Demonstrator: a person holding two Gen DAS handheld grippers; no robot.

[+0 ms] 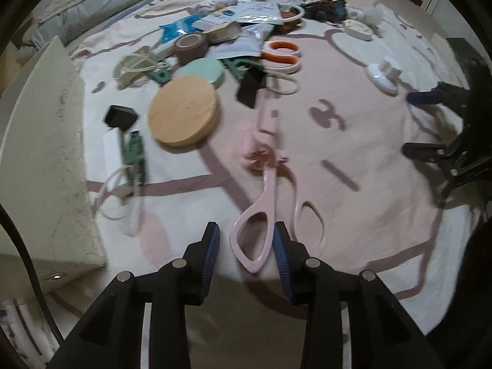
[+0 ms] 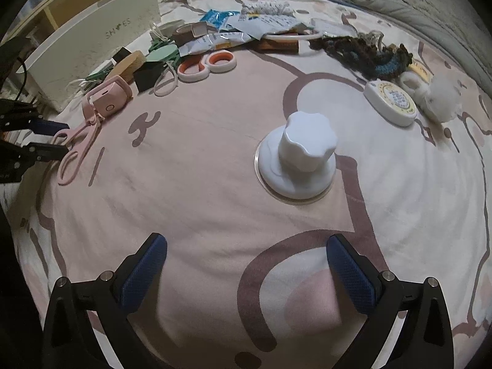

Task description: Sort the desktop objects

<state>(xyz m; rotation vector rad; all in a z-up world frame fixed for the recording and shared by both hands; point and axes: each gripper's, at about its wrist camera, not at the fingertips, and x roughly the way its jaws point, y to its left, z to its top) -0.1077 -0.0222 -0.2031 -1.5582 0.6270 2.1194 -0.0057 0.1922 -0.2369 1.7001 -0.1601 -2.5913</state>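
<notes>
my left gripper (image 1: 246, 240) has one handle loop of the pink scissors (image 1: 267, 203) between its fingers, not clearly pressed; my right gripper (image 2: 246, 252) stands wide open before the white knob (image 2: 296, 166).

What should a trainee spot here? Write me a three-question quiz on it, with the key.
1. True or false: the right gripper is shut on the white plastic suction knob.
2. What lies between the fingers of the left gripper? A) orange-handled scissors B) a handle loop of the pink eyelash curler C) brown tape roll
3. In the left wrist view, which round thing lies just beyond the round wooden disc?
Key: 1 false, its jaws stand open and empty; 2 B; 3 the mint-green round disc.
</notes>
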